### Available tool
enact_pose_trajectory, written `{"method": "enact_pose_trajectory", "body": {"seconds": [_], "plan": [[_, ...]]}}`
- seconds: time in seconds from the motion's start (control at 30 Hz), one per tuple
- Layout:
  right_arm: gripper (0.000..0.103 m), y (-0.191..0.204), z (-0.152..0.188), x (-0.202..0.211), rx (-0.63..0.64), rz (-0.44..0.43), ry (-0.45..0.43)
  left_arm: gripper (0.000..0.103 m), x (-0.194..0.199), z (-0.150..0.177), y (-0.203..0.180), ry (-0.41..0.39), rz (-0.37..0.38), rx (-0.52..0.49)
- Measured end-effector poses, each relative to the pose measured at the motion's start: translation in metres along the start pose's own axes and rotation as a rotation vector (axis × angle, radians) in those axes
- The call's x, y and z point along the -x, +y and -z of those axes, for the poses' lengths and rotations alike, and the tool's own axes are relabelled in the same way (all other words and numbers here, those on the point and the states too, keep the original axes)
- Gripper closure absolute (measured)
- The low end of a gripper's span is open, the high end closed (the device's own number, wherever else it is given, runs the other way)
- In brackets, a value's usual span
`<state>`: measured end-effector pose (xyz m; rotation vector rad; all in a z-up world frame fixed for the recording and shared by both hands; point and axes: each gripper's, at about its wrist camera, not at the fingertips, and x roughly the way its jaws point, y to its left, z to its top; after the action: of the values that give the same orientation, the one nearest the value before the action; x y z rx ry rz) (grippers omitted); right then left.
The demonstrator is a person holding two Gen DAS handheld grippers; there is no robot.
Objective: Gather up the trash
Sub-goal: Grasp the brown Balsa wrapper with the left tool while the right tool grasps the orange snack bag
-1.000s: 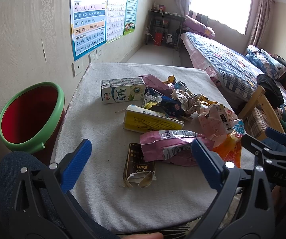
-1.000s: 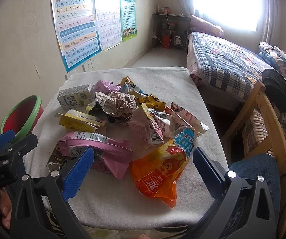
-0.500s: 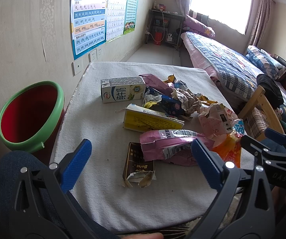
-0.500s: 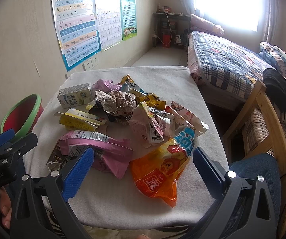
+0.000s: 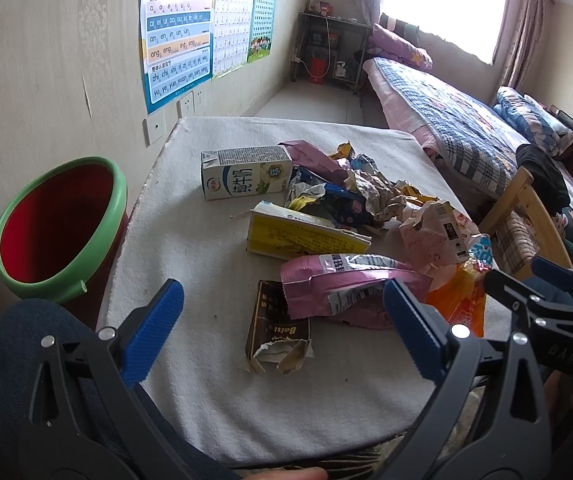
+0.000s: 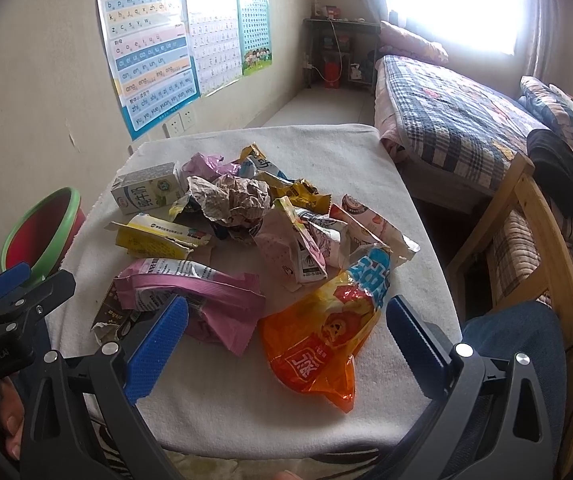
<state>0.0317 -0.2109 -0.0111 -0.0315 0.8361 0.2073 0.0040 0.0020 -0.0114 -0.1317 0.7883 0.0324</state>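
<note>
A pile of trash lies on a white-clothed table point(image 5: 190, 208): a milk carton point(image 5: 246, 174), a flattened yellow carton point(image 5: 302, 236), a pink bag point(image 5: 338, 288), a torn brown wrapper point(image 5: 278, 328), an orange snack bag point(image 6: 326, 340), and crumpled paper point(image 6: 234, 200). A red bin with a green rim point(image 5: 58, 228) stands left of the table. My left gripper point(image 5: 282, 328) is open and empty, hovering over the brown wrapper. My right gripper point(image 6: 286, 340) is open and empty over the orange bag.
A wooden chair point(image 6: 526, 248) stands right of the table, with a bed point(image 6: 446, 108) beyond it. Posters hang on the left wall point(image 5: 178, 40). A person's knees in jeans point(image 5: 18, 332) are at the table's near edge.
</note>
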Motion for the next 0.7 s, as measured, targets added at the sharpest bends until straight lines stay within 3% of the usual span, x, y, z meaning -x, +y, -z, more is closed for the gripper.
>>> {"method": "enact_pose_trajectory", "body": {"seconds": [0.3,0.7], "plan": [[0.007,-0.01,-0.001,-0.007,-0.049,-0.005,0.046,0.005,-0.012,0.0,0.001,0.068,-0.021,-0.008],[0.007,-0.049,0.0,-0.044,-0.223,0.005,0.226,0.005,-0.06,0.006,-0.004,0.32,-0.04,-0.052]]}}
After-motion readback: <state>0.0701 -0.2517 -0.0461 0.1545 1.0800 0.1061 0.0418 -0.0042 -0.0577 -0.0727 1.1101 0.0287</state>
